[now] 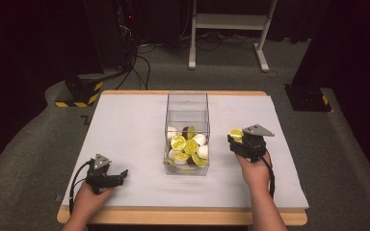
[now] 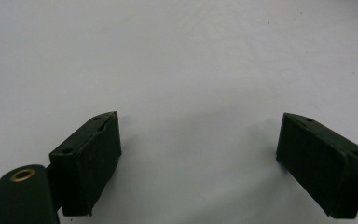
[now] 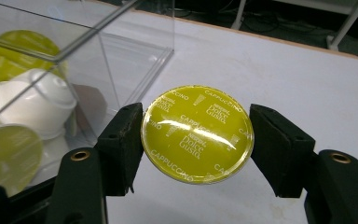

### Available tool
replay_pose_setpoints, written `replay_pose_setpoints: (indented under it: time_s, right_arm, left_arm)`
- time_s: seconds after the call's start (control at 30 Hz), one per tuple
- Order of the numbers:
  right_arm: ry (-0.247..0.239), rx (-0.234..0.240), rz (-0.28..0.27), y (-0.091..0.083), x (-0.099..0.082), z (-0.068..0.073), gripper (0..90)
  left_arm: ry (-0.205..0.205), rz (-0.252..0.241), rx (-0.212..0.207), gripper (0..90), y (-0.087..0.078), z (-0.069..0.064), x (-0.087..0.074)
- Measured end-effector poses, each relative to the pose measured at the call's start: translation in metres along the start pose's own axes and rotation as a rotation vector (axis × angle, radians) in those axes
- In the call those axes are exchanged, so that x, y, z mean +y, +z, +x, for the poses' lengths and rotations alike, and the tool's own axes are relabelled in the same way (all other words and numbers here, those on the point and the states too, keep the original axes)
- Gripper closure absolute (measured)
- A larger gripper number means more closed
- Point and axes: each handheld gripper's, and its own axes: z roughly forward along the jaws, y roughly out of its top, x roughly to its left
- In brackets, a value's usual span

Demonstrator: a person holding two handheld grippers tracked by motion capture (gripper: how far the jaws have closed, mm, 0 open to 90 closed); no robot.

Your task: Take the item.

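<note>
1. The room is dark, with black stands, trailing cables and a white frame on the grey floor behind. In front of them the table [image 1: 125,125] carries a pale grey mat, with its wooden edge showing along the near and far sides.

2. A clear box [image 1: 187,134] stands upright at the middle of the mat with its top open. The half nearer the person holds a heap of yellow-lidded and white capsules; the far half looks empty, so there seems to be room for more.

3. The mat on either side of the box is bare. No loose capsules lie on it, so the filling looks close to done, with the held one possibly the last.

4. The right gripper [image 1: 237,139] hangs just right of the box, near its rim but apart from it. Its jaws pinch a yellow capsule [image 3: 197,133] by the rim, lid facing the camera and reading "Cappuccino". In the right gripper view the box wall [image 3: 135,56] stands just to the left of the capsule.

5. What remains, by my reading, is a short carry leftward over the rim and a release above the heap. The thin wall edge is the one thing to clear, and the space above the box is open.

6. The left gripper [image 2: 198,154] rests low over bare mat near the front left edge, well apart from the box. Its jaws are spread wide with nothing between them.
</note>
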Motion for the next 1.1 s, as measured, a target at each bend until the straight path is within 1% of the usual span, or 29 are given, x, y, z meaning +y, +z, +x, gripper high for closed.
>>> replay_pose_setpoints:
  time_s: [0.07,0.13,0.27,0.3,0.33,0.37,0.43,0.5,0.57,0.63,0.73,0.77,0.9,0.93,0.97,1.1]
  right_arm:
    - [0.003,-0.016,0.01,0.005,0.001,-0.004,38.0]
    - [0.016,-0.021,0.021,0.011,0.003,-0.009,38.0]
    - [0.02,-0.034,0.022,0.022,0.006,-0.013,38.1]
    - [0.015,-0.039,0.018,0.024,0.007,-0.014,38.0]
    - [0.022,-0.04,0.012,0.026,0.008,-0.015,38.0]
    - [0.022,-0.041,0.018,0.029,0.01,-0.015,38.1]
    - [0.004,-0.053,0.012,0.034,0.013,-0.015,38.1]
    - [0.0,-0.052,0.003,0.038,0.017,-0.016,38.1]
    - [0.01,-0.053,-0.004,0.042,0.019,-0.018,38.1]
    - [0.02,-0.057,0.005,0.047,0.022,-0.02,38.1]
    - [0.019,-0.061,-0.001,0.053,0.026,-0.023,38.1]
    - [0.03,-0.061,0.007,0.055,0.027,-0.024,38.1]
    - [0.041,-0.069,0.008,0.061,0.032,-0.029,38.1]
    - [0.06,-0.069,0.001,0.063,0.032,-0.031,38.1]
    - [0.066,-0.069,0.003,0.064,0.031,-0.033,38.1]
    - [0.084,-0.073,0.05,0.072,0.025,-0.035,38.1]
  left_arm:
    - [0.0,0.0,0.0,13.9,0.0,0.0,0.0]
    - [-0.001,0.0,0.0,13.9,0.0,0.0,0.0]
    - [0.002,0.001,0.0,13.9,0.0,0.0,0.0]
    - [0.001,0.001,0.0,13.9,0.0,0.0,0.0]
    - [0.001,0.0,0.0,13.8,0.0,0.0,0.0]
    - [0.002,0.001,0.0,13.9,0.0,0.0,0.0]
    - [0.002,0.001,0.0,13.8,0.0,0.0,0.0]
    - [0.002,0.001,0.001,13.9,0.0,0.0,0.0]
    - [-0.003,-0.002,0.0,13.9,0.0,0.0,0.0]
    - [-0.004,-0.002,0.0,13.9,0.0,0.0,0.0]
    - [-0.004,-0.002,0.0,13.9,0.0,0.0,0.0]
    - [0.002,0.001,0.0,13.9,0.0,0.0,0.0]
    - [0.001,0.0,0.0,13.8,0.0,0.0,0.0]
    - [0.001,0.0,0.0,13.8,0.0,0.0,0.0]
    - [0.002,0.0,0.0,13.9,0.0,0.0,0.0]
    - [-0.003,-0.002,0.0,13.8,0.0,0.0,0.0]
